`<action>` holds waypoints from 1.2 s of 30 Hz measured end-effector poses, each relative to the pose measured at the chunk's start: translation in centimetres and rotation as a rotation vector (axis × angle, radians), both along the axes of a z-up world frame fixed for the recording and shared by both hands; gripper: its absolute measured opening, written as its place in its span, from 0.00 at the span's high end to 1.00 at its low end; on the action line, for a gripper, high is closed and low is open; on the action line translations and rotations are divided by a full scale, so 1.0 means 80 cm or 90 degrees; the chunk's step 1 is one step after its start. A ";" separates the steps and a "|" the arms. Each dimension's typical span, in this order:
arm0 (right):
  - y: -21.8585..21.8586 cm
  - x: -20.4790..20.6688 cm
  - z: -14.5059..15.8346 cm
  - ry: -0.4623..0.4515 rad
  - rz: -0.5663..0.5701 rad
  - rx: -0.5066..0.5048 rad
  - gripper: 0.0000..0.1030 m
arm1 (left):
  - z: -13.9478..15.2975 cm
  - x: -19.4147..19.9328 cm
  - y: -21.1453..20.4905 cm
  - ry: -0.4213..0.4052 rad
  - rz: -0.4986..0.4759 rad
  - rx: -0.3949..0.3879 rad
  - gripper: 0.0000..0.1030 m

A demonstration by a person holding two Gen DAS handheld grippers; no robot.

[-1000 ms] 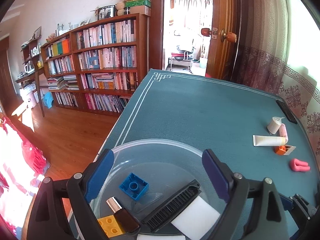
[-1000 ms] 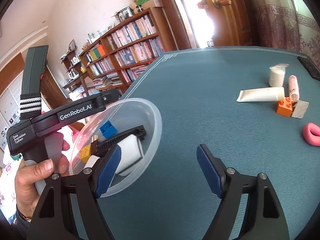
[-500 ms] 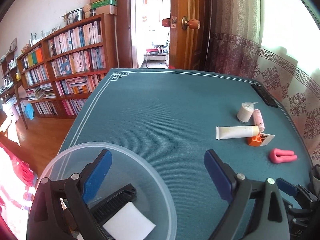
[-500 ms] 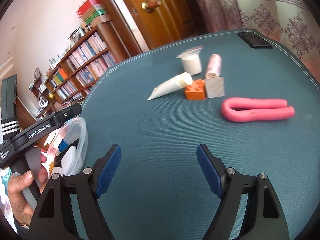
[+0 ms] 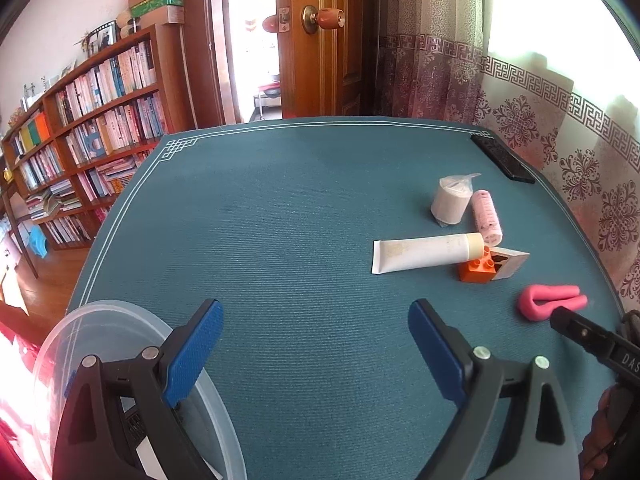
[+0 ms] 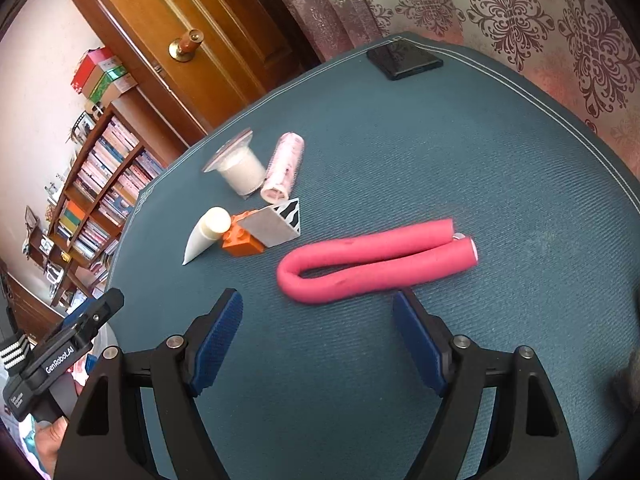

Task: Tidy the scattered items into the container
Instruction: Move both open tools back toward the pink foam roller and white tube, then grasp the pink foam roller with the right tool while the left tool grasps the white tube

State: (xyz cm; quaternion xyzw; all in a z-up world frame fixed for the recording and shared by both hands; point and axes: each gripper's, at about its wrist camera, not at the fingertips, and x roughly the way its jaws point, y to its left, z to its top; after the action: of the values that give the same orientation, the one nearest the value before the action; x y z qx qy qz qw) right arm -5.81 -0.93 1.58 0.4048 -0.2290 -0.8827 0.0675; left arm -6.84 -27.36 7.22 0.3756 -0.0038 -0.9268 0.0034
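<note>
A bent pink foam roller point(image 6: 376, 262) point(image 5: 552, 300) lies on the teal table mat, just beyond my open right gripper point(image 6: 318, 320), whose fingers hold nothing. Further off lie an orange brick point(image 6: 242, 240) point(image 5: 476, 270), a grey wedge-shaped block point(image 6: 276, 226), a white tube point(image 5: 424, 254) point(image 6: 206, 238), a white cup point(image 5: 450, 202) point(image 6: 242, 172) on its side and a pink roll point(image 5: 486, 216) point(image 6: 284, 168). My left gripper point(image 5: 316, 334) stands open and empty over the mat, to the right of the clear plastic bowl point(image 5: 100, 316), which sits at the lower left.
A black phone point(image 6: 404, 60) point(image 5: 502, 158) lies at the mat's far right corner by the patterned curtain. A bookshelf point(image 5: 84, 136) and a wooden door point(image 5: 324, 36) stand beyond the table. The other gripper's handle and a hand show at the left of the right wrist view.
Both grippers have swung right, away from the bowl. The right gripper has closed in on the pink foam roller. The bowl has slid to the lower left of the left wrist view.
</note>
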 end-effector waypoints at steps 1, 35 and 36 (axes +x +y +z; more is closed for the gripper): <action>0.003 -0.004 -0.002 -0.003 -0.004 -0.002 0.21 | -0.002 -0.003 0.002 -0.004 -0.003 -0.001 0.07; -0.002 -0.036 0.001 0.017 -0.014 0.174 0.52 | -0.050 -0.111 0.096 -0.079 -0.156 -0.168 0.07; -0.001 -0.037 0.002 0.018 -0.014 0.171 0.52 | -0.050 -0.114 0.097 -0.075 -0.156 -0.166 0.07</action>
State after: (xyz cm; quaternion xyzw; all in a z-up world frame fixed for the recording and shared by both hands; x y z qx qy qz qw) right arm -8.76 -1.01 1.71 0.3951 -0.1119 -0.9118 0.0063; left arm -15.94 -19.58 3.21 0.4220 -0.1700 -0.8884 -0.0610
